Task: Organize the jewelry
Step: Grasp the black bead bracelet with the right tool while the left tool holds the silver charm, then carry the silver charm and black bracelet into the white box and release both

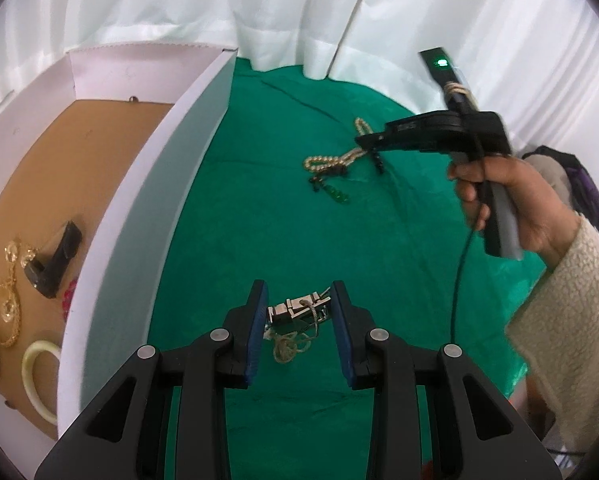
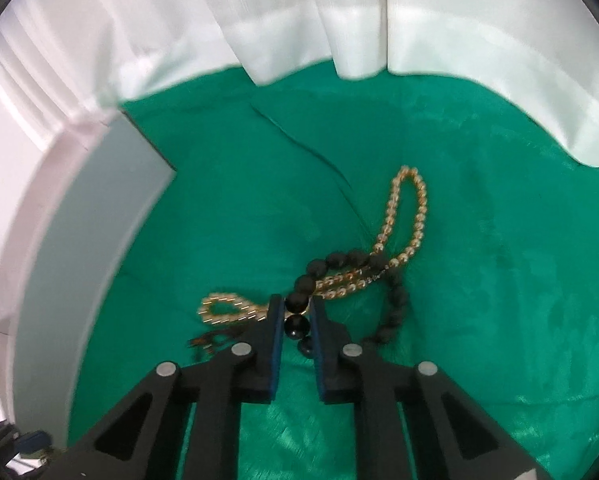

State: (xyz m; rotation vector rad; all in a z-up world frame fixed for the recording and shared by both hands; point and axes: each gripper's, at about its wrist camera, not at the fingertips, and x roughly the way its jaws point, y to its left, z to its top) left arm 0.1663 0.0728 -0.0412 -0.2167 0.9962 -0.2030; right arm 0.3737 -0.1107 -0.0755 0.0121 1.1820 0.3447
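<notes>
On your left, the white cardboard box with a tan floor already holds gold hoops and a pale bangle, so it reads as the sorting bin. Your left gripper is clamped on a silver metal-link bracelet, lifted clear of the green cloth-covered counter, probably for the box; its tall wall stands between. Your right gripper is pinched on a black bead bracelet, which lies tangled with a gold bead strand that may drag along.

Box lies left of bead strands on cloth
</notes>
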